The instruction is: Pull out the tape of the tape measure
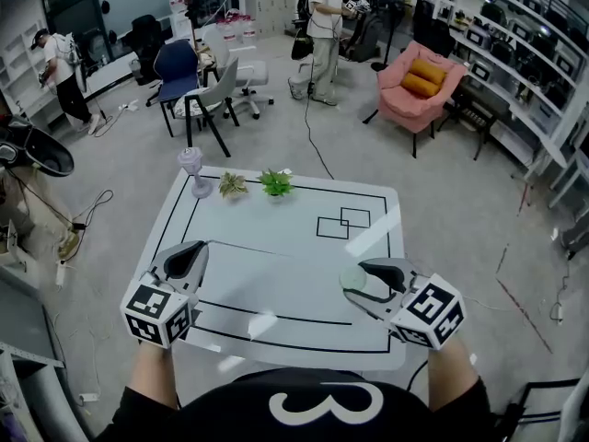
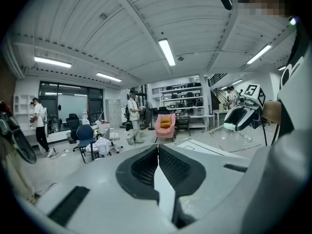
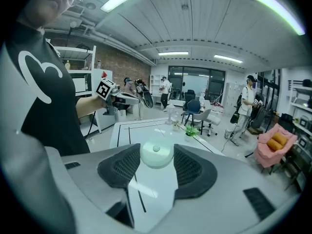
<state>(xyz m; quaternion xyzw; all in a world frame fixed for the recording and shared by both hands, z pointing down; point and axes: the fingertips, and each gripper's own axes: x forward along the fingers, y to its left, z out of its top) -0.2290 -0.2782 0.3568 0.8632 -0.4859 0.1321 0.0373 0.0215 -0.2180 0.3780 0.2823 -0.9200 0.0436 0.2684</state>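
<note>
A round pale green tape measure (image 1: 352, 278) sits between the jaws of my right gripper (image 1: 364, 279), above the right part of the white table (image 1: 304, 339). The right gripper view shows the tape measure (image 3: 156, 156) pressed between both pads of the right gripper (image 3: 156, 149). My left gripper (image 1: 198, 247) hangs over the table's left side with its jaws shut. A thin tape (image 1: 267, 251) runs from its tips toward the tape measure. In the left gripper view the left gripper (image 2: 158, 147) has its pads together, and the right gripper (image 2: 237, 120) holds the tape measure (image 2: 230, 126) at the right.
At the table's far edge stand a pale purple vase (image 1: 192, 169) and two small green plants (image 1: 233, 184) (image 1: 275, 182). Black outlines are drawn on the tabletop (image 1: 343, 221). Beyond the table are chairs (image 1: 184, 76), a pink armchair (image 1: 419, 86) and standing people (image 1: 324, 26).
</note>
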